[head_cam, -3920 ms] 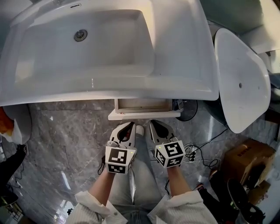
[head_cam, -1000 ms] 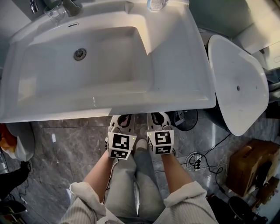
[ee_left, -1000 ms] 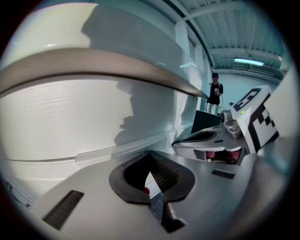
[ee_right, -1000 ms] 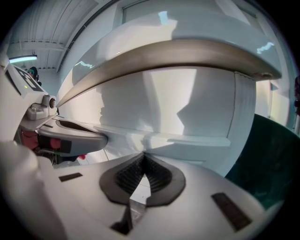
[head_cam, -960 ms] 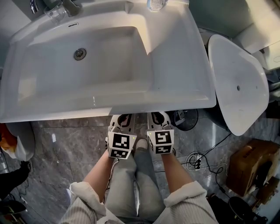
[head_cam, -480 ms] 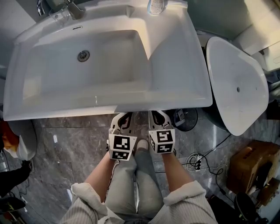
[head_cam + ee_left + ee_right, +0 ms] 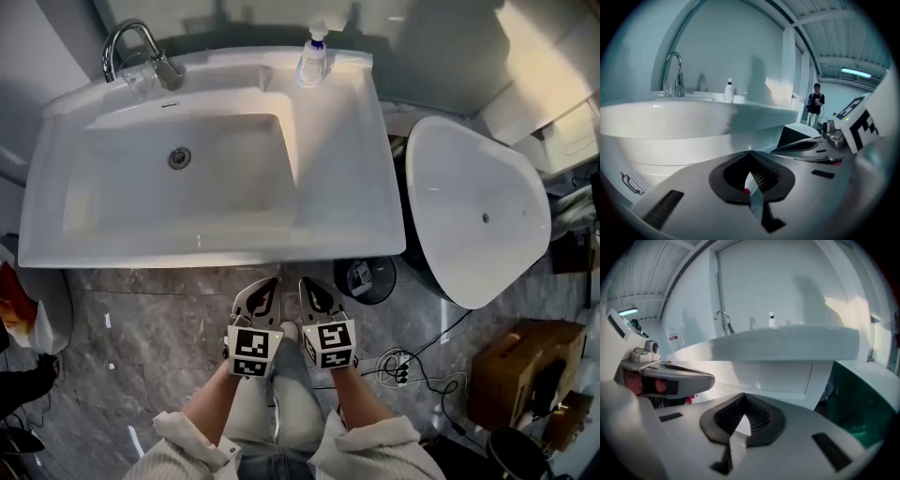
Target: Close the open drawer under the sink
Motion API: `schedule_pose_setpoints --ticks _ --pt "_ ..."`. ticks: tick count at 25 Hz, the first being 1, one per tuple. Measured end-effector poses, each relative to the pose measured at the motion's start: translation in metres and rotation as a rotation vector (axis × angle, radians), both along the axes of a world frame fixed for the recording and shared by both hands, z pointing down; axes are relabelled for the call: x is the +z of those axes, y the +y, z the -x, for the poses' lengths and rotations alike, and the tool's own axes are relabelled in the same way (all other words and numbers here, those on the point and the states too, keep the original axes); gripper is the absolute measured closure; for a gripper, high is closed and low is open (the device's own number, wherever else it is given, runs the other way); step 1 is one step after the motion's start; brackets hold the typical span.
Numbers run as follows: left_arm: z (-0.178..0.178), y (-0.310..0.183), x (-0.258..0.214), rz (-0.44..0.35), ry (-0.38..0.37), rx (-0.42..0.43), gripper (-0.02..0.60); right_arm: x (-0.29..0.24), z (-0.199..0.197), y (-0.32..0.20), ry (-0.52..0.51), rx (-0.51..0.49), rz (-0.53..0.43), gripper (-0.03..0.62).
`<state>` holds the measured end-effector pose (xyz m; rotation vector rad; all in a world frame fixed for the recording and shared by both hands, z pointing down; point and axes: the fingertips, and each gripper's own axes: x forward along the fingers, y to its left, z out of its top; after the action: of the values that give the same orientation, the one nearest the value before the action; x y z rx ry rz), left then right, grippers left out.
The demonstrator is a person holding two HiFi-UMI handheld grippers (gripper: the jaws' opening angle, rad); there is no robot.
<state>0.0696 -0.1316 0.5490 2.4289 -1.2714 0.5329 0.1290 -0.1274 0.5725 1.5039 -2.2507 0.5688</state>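
A white rectangular ceramic sink (image 7: pixel 347 141) is filling the upper half of the head view. The drawer under it is lying hidden beneath the basin's front rim, with nothing jutting past that rim. In the right gripper view the white drawer front (image 7: pixel 778 376) is showing just below the basin, facing both tools.

Two grippers are hanging side by side over the grey marbled floor (image 7: pixel 141 319), near the sink's front edge but apart from it. The left gripper (image 7: pixel 272 282) is pointing its jaws at the cabinet with the tips pressed together and nothing between them. The right gripper (image 7: pixel 305 281) is doing the same, its tips also meeting on nothing.

One curved chrome faucet (image 7: pixel 131 52) and one small white pump bottle (image 7: pixel 312 58) are standing on the sink's back ledge, and one round drain (image 7: pixel 179 157) is sitting in the bowl. One large white oval fixture (image 7: pixel 478 220) is lying right of the sink, with one brown cardboard box (image 7: pixel 511 370) and a tangle of black cables (image 7: pixel 398 364) on the floor below it. One person (image 7: pixel 815 97) is standing far off in the left gripper view.
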Motion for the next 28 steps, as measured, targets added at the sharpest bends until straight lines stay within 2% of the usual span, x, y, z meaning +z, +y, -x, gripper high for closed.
schedule_pose_setpoints --ticks 4,8,12,18,23,28 --pt "-0.005 0.004 -0.041 -0.014 0.037 -0.009 0.566 -0.047 0.008 0.0 -0.059 -0.073 -0.03 0.585" --pt "-0.012 -0.002 -0.094 -0.068 0.058 0.0 0.566 -0.106 0.009 -0.007 -0.096 -0.141 -0.096 0.585" --pt "-0.014 -0.004 -0.148 -0.11 0.088 0.009 0.566 -0.166 0.008 -0.006 -0.106 -0.157 -0.14 0.585" --pt "-0.013 -0.003 -0.237 -0.237 0.135 0.041 0.566 -0.255 0.013 -0.004 -0.169 -0.195 -0.249 0.585" --pt "-0.011 0.009 -0.288 -0.286 0.164 0.083 0.566 -0.312 0.015 0.005 -0.214 -0.215 -0.294 0.585" --pt "-0.004 0.019 -0.326 -0.305 0.26 0.073 0.566 -0.355 0.014 0.016 -0.221 -0.207 -0.347 0.585"
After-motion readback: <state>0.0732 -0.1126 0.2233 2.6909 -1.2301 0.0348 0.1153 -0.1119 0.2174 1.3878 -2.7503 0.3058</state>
